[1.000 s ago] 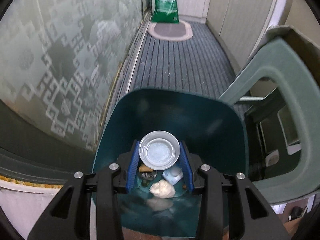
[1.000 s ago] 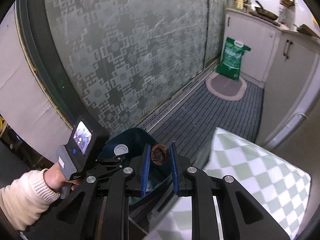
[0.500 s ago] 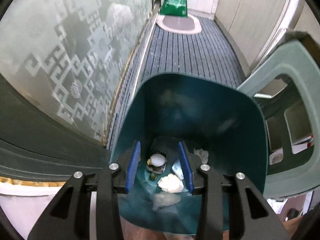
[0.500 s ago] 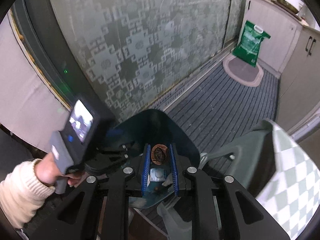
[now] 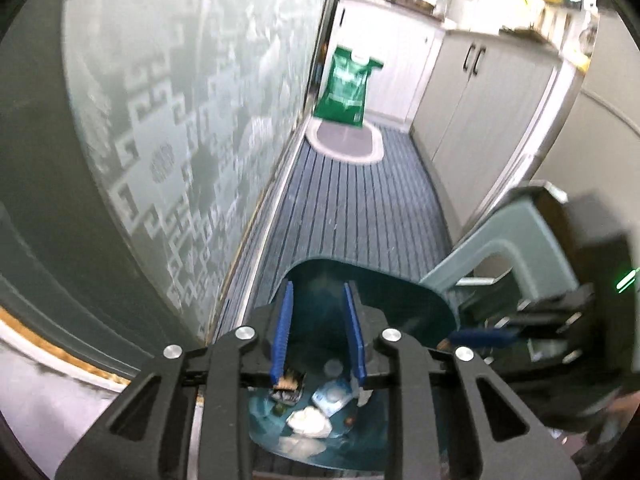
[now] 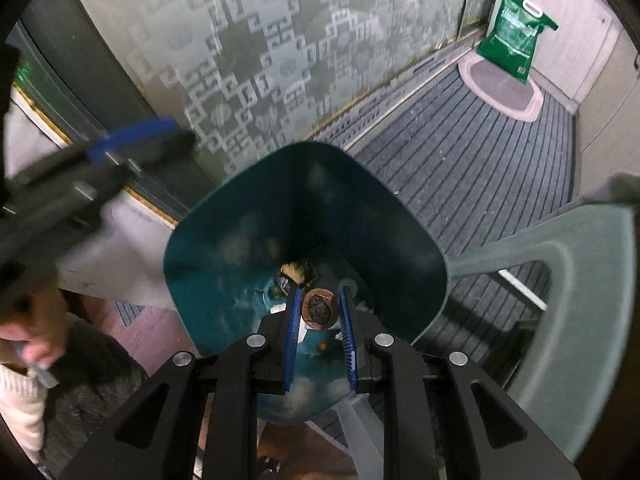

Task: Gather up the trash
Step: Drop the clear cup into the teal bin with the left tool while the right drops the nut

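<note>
No legible text, brand, number or sign found. The green printed plastic bag (image 6: pixel 516 34) at the upper right of the right wrist view carries pale lettering, too small and blurred to read; likewise in the left wrist view (image 5: pixel 346 86).

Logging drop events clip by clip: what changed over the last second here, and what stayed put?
The left gripper let go of the round metal lid it held a second ago; its jaws are now empty and it has pulled up and away from the teal bin. The right gripper moved over the bin opening, still shut on the brown cup. The bin and the trash in it stayed put.
</note>
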The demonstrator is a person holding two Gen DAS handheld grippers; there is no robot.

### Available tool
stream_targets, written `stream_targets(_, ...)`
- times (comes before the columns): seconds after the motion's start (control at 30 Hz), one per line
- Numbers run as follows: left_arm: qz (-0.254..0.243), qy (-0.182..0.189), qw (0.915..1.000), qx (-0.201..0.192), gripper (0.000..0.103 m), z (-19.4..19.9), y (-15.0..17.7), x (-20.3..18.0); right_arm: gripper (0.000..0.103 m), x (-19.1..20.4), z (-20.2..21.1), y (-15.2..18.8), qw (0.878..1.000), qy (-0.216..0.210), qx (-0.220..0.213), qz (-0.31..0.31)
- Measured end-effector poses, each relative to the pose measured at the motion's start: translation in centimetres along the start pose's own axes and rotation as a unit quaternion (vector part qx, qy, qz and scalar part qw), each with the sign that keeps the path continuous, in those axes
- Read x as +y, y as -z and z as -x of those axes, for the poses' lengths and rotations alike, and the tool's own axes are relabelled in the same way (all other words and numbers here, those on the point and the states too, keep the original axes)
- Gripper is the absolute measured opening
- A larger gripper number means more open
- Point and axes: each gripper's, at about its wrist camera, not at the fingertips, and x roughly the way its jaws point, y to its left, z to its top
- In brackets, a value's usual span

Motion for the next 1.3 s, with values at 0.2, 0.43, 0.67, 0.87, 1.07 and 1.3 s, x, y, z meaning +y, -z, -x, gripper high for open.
stream_targets(0.2,0.004,0.010,0.9989,-0.046,0.026,2.9,-0.8,-0.3,0.019,1.6,-2.7,0.4,0.999,0.011,0.027,0.015)
stream_targets(0.43,0.000,0.026,0.9968,-0.076,0.026,4.5,-1.3,-0.4,0.019,2.7,-5.1,1.0,0.998,0.024,0.053,0.026)
stream_targets(0.67,-0.006,0.038,0.9951,-0.091,0.026,5.4,-1.4,-0.5,0.019,2.2,-7.3,1.7,0.996,0.041,0.078,0.029)
stream_targets(0.87,-0.005,0.042,0.9946,-0.095,0.026,5.6,-1.3,-0.2,0.020,1.8,-8.3,2.0,0.994,0.051,0.089,0.030)
stream_targets(1.07,-0.008,0.042,0.9947,-0.094,0.026,5.6,-1.2,0.0,0.027,1.8,-8.6,1.9,0.994,0.053,0.092,0.029)
stream_targets(1.3,-0.010,0.045,0.9935,-0.104,0.028,6.4,-1.4,-0.1,0.027,2.1,-7.8,1.8,0.995,0.048,0.080,0.029)
